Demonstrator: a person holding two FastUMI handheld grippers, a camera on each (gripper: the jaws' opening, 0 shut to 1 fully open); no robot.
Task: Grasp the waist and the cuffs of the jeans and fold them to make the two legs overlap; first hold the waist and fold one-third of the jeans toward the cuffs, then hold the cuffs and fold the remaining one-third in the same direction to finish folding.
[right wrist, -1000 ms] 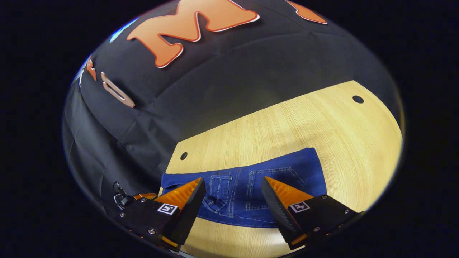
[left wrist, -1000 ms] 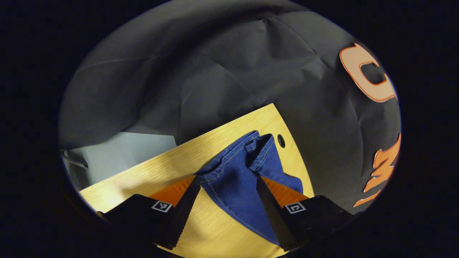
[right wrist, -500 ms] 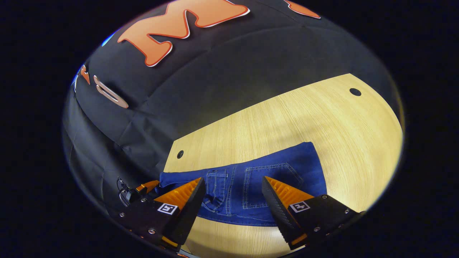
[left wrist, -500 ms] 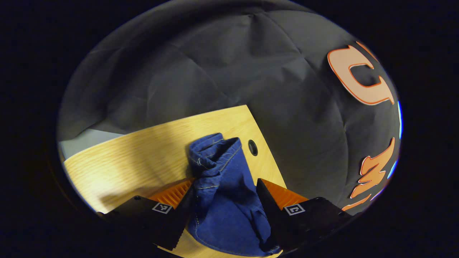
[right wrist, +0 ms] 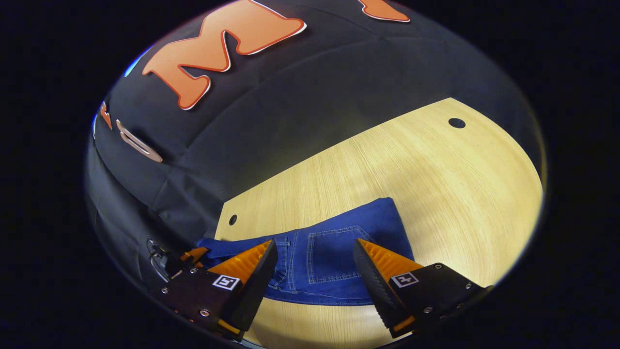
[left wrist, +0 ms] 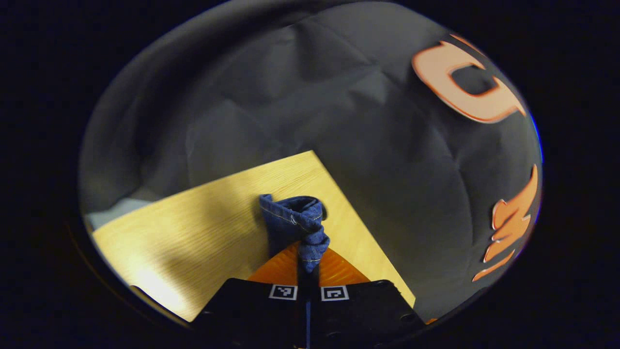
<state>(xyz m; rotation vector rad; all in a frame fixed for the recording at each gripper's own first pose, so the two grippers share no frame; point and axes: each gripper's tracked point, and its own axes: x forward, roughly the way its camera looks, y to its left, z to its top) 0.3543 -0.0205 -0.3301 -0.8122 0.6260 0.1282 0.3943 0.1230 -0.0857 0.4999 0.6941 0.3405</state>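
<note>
Left gripper [left wrist: 308, 271]: its fingers are pressing together on a bunched edge of the jeans [left wrist: 295, 220], low in the centre of the left gripper view.
Right gripper [right wrist: 315, 271]: its fingers are standing spread apart, hovering over the jeans [right wrist: 329, 257] at the bottom of the right gripper view, pinching nothing.
Jeans: lying flat on the table [right wrist: 436, 174], back pocket facing up, in the lower centre of the right gripper view.
Table: its corner [left wrist: 271, 174] is sitting mid-frame in the left gripper view, against the booth wall [left wrist: 290, 97].

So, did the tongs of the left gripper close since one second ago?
Yes. The left gripper tongs came together on the jeans, near the table hole.
</note>
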